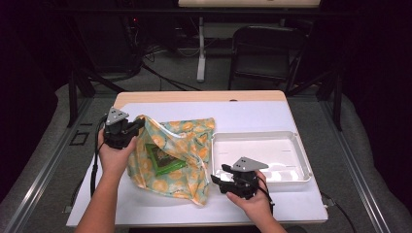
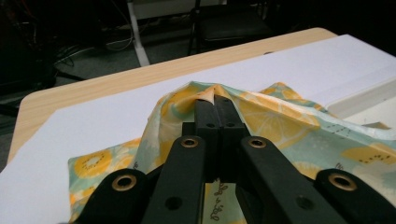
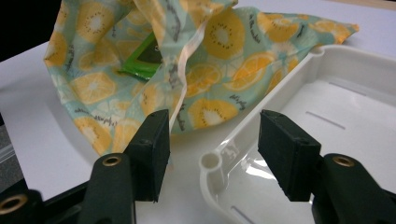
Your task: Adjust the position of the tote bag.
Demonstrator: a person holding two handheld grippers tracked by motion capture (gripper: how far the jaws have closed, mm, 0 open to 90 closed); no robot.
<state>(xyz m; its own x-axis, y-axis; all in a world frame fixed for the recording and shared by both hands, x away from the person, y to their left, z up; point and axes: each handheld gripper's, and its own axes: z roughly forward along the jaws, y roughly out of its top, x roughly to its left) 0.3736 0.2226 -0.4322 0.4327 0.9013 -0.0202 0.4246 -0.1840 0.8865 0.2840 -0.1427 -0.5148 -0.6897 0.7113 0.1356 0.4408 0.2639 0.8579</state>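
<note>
A white-covered surface (image 1: 252, 114) stood in a dark room with a chair (image 1: 265, 48). The left claw (image 2: 215, 100) pinched the fruit-print bag (image 1: 180, 155), half hiding a green packet (image 1: 163, 159). The right claw (image 3: 212, 140) gaped over the white tray (image 1: 291, 160).

White plastic tray (image 1: 297, 145) on bench right half, long side left to right, inside bare, shallow ribs on floor, round post at near-left corner. White sheet (image 1: 252, 114) covers most of bench; pale wood bench (image 1: 194, 96) edge shows as strip along far side. Beyond bench: dark folding chair (image 1: 265, 48) far right of centre, white table leg (image 1: 200, 46) standing on grey carpet, black cables (image 1: 160, 77) trailing across floor far left. Black frame struts (image 1: 77, 82) at both far corners. Background dark.
</note>
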